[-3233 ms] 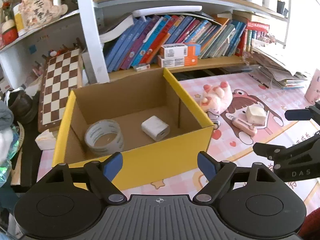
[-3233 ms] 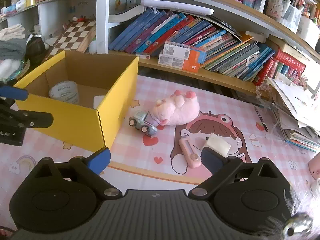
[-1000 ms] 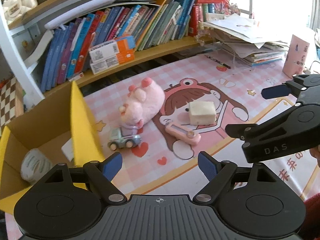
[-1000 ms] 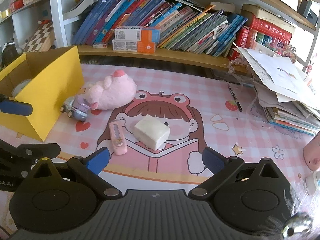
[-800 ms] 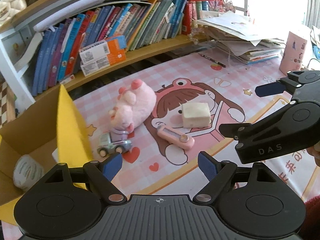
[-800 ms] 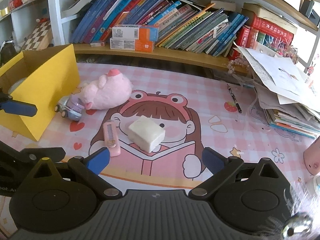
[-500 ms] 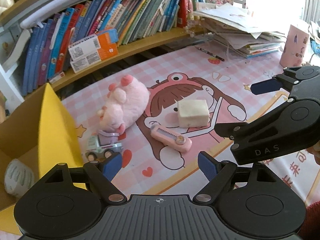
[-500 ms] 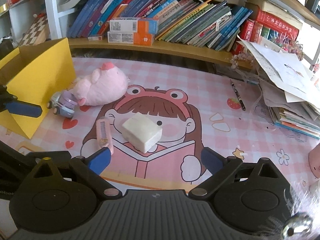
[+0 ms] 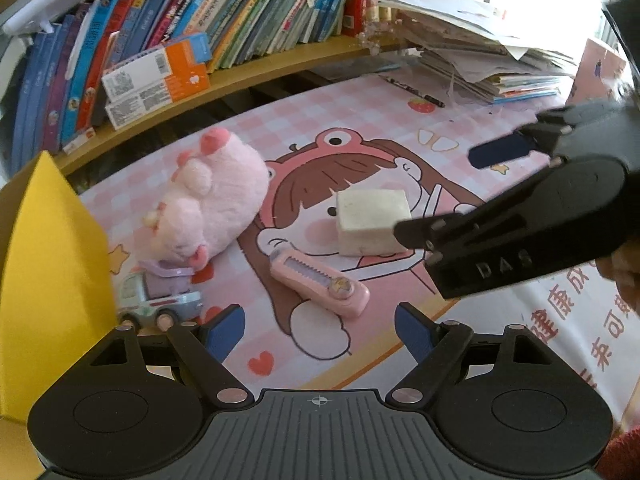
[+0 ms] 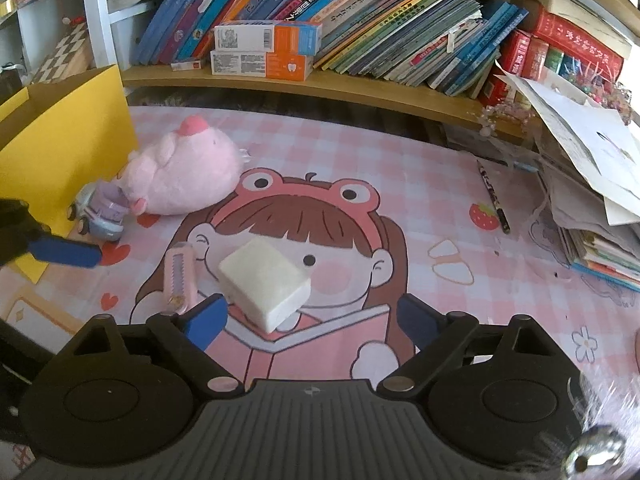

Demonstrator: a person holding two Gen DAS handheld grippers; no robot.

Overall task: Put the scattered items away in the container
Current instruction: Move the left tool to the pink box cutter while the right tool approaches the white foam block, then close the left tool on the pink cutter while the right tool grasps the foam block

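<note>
From the left wrist camera, the left gripper (image 9: pixel 320 326) has its blue-tipped fingers spread wide with nothing between them, hovering above the pink checked cartoon-print table mat (image 9: pixel 360 104). Just ahead of it lies a flat pink plastic utility knife with a toothed slider (image 9: pixel 318 282), and beyond that a cream-white rectangular foam block (image 9: pixel 370 222) resting on the printed face of the cartoon girl. To the left, a fluffy pink plush pig (image 9: pixel 212 200) lies on its side, its snout touching a small pale blue and lilac toy car (image 9: pixel 160 300), which stands just beside the yellow cardboard box (image 9: pixel 48 264) at the left edge. The right gripper (image 9: pixel 448 196) reaches in from the right, its fingers apart, the lower one overlapping the foam block's right edge in this view. From the right wrist camera, the right gripper (image 10: pixel 312 318) is likewise spread open and empty, with the foam block (image 10: pixel 264 282) lying on the mat between and just ahead of its fingertips, nearer the left one. The pink knife (image 10: pixel 180 278) sits beside the block on its left; the pig (image 10: pixel 180 170), car (image 10: pixel 100 212) and yellow box (image 10: pixel 68 148) lie farther left, and one blue fingertip of the left gripper (image 10: pixel 64 254) shows at the left edge.
</note>
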